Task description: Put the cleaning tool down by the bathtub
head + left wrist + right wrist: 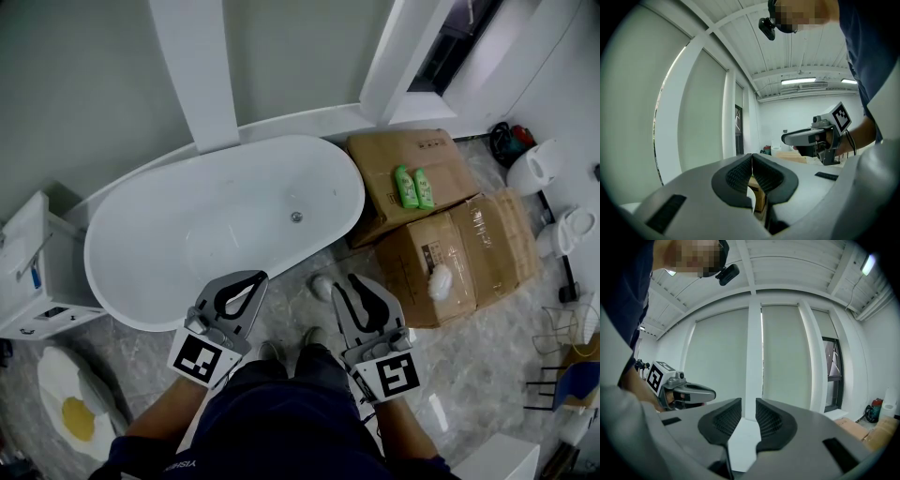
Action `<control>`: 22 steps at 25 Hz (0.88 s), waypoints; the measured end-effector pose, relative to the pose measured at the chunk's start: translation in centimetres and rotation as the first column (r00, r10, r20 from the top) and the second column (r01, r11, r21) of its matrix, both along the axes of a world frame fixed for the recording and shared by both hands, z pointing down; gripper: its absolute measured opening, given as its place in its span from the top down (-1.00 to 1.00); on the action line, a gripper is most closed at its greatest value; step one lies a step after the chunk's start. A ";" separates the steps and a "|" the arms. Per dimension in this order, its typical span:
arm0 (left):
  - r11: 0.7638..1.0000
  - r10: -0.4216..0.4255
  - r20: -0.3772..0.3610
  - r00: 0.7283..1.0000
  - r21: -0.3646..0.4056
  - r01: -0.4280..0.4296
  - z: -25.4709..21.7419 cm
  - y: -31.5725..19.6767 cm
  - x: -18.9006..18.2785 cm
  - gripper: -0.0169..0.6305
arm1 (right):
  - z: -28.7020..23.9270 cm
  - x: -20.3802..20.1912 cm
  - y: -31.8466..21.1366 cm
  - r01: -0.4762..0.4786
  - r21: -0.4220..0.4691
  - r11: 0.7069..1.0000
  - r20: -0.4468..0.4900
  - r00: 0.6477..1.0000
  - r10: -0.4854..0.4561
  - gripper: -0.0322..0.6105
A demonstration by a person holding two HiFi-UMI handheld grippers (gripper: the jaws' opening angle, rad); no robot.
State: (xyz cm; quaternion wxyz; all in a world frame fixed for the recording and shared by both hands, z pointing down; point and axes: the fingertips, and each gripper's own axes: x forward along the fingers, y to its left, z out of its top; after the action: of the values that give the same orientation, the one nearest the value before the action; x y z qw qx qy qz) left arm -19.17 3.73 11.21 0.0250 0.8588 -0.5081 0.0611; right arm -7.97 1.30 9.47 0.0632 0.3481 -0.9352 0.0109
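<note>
Cleaning tool, probably the white lump point(323, 286), lies on the floor just beside the bathtub point(112, 291). Left gripper point(752, 155) pinched closed, empty. Right gripper point(748, 401) narrowly parted, empty. Risk: my right jaws, hanging close, could knock it away.

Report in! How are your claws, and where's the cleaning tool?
Left claw shut, empty. Right claw open, empty. White thing on floor by bathtub, maybe the tool.

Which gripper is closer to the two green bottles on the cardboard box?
Right. The right gripper is down and left of the green bottles; the left gripper is farther left, at the near rim of the bathtub.
</note>
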 end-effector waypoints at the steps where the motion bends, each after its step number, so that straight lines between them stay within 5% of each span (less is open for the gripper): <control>1: 1.000 0.001 0.000 1.000 0.001 -0.001 -0.1 -0.1 0.1 0.85 | 0.0 0.0 -0.1 0.002 -0.002 1.000 0.001 1.000 -0.002 0.60; 22: 1.000 -0.004 -0.007 1.000 0.007 0.004 -0.3 -0.7 0.9 0.85 | 0.2 -0.2 -0.3 0.032 -0.019 0.999 0.032 0.999 -0.031 0.79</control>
State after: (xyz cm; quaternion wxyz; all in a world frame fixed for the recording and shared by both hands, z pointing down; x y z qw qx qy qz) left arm -18.27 3.04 10.91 0.0242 0.8581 -0.5098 0.0562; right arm -8.14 0.98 9.66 0.0521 0.3324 -0.9414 0.0247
